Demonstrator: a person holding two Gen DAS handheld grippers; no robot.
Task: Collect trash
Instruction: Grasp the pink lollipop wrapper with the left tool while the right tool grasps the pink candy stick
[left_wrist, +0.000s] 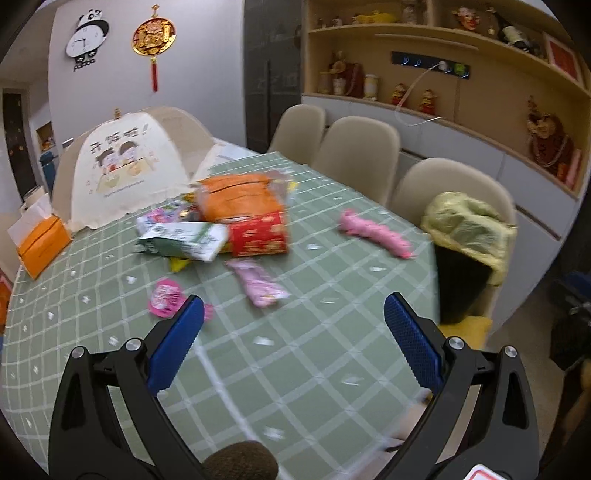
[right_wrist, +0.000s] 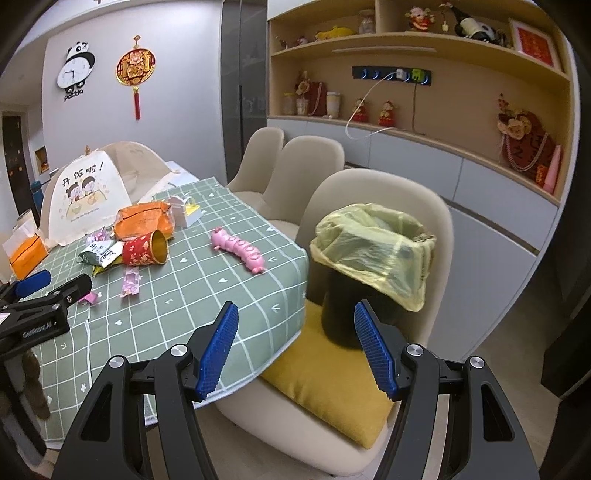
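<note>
Trash lies on the green checked tablecloth (left_wrist: 295, 354): a pink wrapper (left_wrist: 258, 282), a round pink lid (left_wrist: 165, 297), a red and gold cup (right_wrist: 146, 248) on its side, a green-white packet (left_wrist: 184, 242) and an orange pack (right_wrist: 142, 219). A pink caterpillar toy (right_wrist: 238, 249) lies near the table's right edge. A black bin with a yellow-green bag (right_wrist: 373, 251) stands on a chair's yellow cushion (right_wrist: 328, 373). My left gripper (left_wrist: 293, 314) hovers open over the table, just short of the pink wrapper. My right gripper (right_wrist: 293, 321) is open and empty, level with the table corner and the bin.
A cream food cover (left_wrist: 122, 166) and an orange tissue box (left_wrist: 42, 240) stand at the table's far left. Beige chairs (left_wrist: 354, 151) line the right side. A shelf unit with ornaments (right_wrist: 424, 110) fills the wall behind. My left gripper (right_wrist: 44, 295) shows at the right wrist view's left edge.
</note>
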